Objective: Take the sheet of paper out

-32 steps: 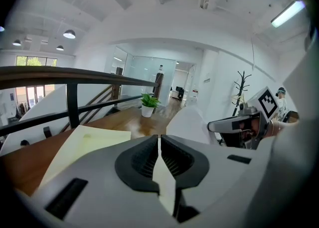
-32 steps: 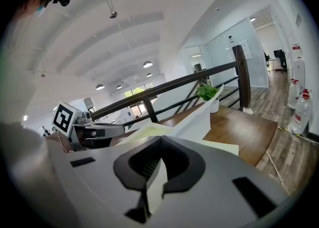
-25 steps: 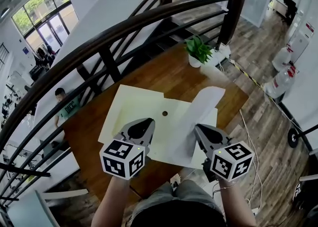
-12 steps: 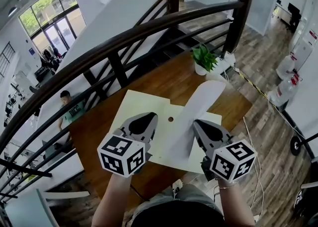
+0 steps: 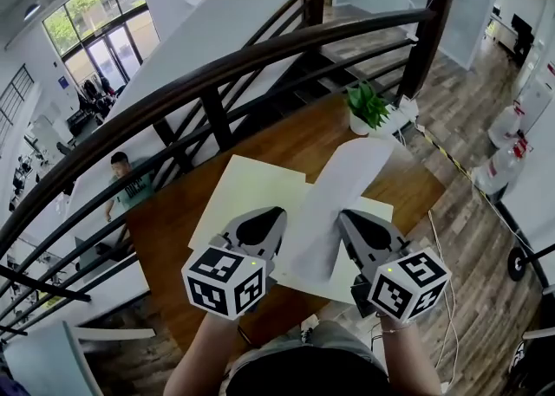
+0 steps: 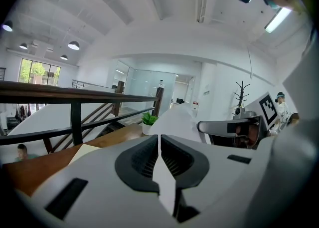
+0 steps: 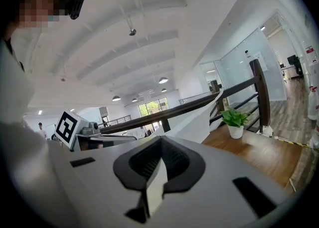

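A white sheet of paper (image 5: 334, 199) hangs in the air between my two grippers, curving away over the table. My left gripper (image 5: 272, 217) is shut on the sheet's left edge; a strip of paper (image 6: 167, 182) sits pinched between its jaws. My right gripper (image 5: 349, 219) is shut on the right edge, with paper (image 7: 154, 187) wedged between its pads. Beneath the sheet a cream folder (image 5: 247, 186) lies flat on the wooden table (image 5: 295, 139). The sheet's far end (image 7: 197, 122) rises free ahead of the right gripper.
A potted green plant (image 5: 368, 108) stands at the table's far right corner. A dark curved railing (image 5: 217, 69) runs behind the table, with a lower floor and a person beyond it. Cables trail on the floor at the right.
Both grippers have risen a little with the sheet held between them. The paper now covers the small dark hole in the folder that showed earlier.
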The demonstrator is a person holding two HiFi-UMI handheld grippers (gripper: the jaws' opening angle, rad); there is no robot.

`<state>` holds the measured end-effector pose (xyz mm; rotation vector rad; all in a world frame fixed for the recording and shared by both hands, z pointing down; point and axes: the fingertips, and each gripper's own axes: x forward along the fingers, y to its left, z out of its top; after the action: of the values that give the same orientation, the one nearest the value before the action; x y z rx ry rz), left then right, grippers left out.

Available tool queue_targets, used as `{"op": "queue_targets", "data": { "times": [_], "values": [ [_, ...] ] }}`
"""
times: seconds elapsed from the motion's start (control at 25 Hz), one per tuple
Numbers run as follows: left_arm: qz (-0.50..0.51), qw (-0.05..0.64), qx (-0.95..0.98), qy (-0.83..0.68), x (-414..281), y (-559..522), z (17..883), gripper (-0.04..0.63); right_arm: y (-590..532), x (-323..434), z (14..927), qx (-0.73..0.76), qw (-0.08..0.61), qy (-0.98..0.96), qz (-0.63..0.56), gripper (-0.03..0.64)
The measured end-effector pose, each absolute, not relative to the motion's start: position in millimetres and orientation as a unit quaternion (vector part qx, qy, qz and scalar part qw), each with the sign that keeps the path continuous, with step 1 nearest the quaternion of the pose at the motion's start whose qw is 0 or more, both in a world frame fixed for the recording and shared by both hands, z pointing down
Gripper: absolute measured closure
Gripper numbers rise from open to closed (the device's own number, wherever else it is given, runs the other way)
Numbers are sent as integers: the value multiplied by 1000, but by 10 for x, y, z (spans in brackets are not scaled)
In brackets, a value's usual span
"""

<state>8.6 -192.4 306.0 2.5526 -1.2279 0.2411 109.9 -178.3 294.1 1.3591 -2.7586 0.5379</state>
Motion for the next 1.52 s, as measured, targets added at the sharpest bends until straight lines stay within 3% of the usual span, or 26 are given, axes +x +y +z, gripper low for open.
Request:
{"op": "queue_targets", "data": {
  "times": [1.52],
  "values": [
    [84,197,887,-409,75,-1758,3312,566,-1673,1056,3064,441,40,-882,162,591]
  ]
}}
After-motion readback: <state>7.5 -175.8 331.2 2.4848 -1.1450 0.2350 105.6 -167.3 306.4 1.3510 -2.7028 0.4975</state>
